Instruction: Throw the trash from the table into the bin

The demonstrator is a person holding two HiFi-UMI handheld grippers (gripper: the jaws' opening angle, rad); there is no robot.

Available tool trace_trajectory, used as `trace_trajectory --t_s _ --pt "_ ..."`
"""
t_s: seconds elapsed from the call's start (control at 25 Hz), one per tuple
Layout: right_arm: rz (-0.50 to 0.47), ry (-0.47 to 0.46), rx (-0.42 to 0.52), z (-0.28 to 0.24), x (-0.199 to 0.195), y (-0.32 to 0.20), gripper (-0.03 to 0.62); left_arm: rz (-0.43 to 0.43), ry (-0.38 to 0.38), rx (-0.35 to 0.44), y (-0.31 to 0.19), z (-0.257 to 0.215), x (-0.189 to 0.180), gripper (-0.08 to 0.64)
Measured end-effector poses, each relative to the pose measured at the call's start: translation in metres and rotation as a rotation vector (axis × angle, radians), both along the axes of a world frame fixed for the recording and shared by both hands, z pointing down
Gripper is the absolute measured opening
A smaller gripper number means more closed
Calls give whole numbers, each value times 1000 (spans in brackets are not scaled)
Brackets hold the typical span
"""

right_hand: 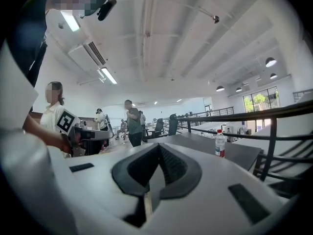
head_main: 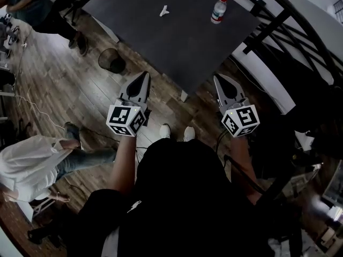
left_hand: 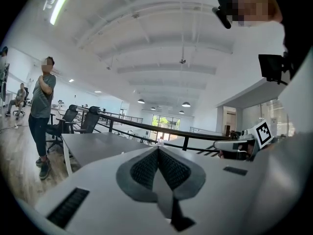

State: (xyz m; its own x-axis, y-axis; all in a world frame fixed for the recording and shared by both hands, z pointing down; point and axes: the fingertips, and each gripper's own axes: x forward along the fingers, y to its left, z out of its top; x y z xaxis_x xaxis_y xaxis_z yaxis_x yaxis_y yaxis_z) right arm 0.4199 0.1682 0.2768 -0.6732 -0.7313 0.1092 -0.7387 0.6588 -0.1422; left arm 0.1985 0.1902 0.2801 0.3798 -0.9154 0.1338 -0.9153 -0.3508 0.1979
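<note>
Left gripper (head_main: pixel 144 75) and right gripper (head_main: pixel 217 78) hovered short of the desk (head_main: pixel 177 42), jaws together on nothing, likely pre-approach: bottle (head_main: pixel 218 10) and paper scrap (head_main: pixel 164 10) lay far across it, bin (head_main: pixel 112 61) on the floor beside it.

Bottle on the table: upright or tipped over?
Upright. The bottle stands on its base on the table, cap on top; the right gripper view shows it vertical too.

The white scrap (head_main: pixel 164 10) (twelve o'clock on the table (head_main: pixel 177 47)) is too small to identify; the table's far end is cropped.
</note>
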Motion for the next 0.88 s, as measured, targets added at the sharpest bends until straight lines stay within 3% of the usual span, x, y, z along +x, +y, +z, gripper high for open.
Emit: trace_trajectory --t_s 0.88 --pt "-67 3 -24 17 29 2 6 -51 -21 -22 6 7 36 6"
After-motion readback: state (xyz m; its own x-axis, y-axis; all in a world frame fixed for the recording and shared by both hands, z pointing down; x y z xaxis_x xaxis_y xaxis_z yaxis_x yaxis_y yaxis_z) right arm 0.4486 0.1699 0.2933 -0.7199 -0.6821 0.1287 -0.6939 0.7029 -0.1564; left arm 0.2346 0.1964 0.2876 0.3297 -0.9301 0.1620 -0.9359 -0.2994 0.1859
